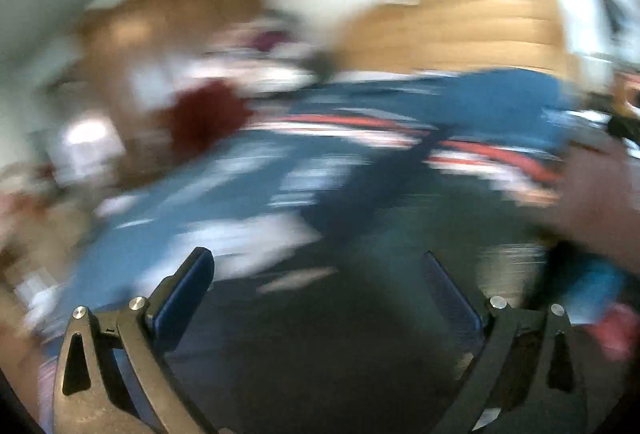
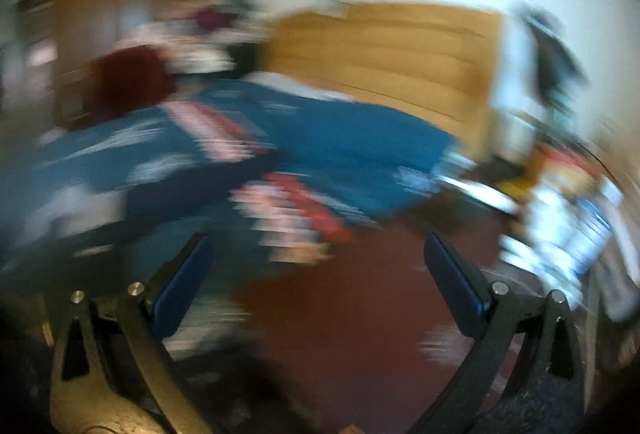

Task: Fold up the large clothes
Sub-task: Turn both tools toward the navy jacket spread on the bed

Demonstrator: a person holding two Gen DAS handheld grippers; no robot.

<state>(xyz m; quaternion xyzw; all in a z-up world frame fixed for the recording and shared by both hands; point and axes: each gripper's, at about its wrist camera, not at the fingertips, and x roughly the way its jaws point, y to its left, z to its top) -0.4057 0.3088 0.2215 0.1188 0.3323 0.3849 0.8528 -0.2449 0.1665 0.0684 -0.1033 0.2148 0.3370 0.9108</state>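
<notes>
Cloth: a blue cloth [image 1: 248, 169] with red and white stripes lies spread on the bed, before the wooden headboard [image 1: 480, 21]; its long axis cannot be told in the blur.
Writing: none readable.
Left tool [image 1: 320, 270]: fingers spread wide, nothing between them.
Right tool [image 2: 318, 254]: fingers spread wide, empty, near the cloth [image 2: 340, 141] edge.
Dark red cushion [image 2: 132, 77]: left of the headboard [image 2: 392, 53].

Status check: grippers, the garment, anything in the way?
Left hand-held gripper open, empty. Right hand-held gripper open, empty. Blue cloth with red-white stripes spread ahead, ungrasped. Frames blurred; obstructions unclear.
</notes>
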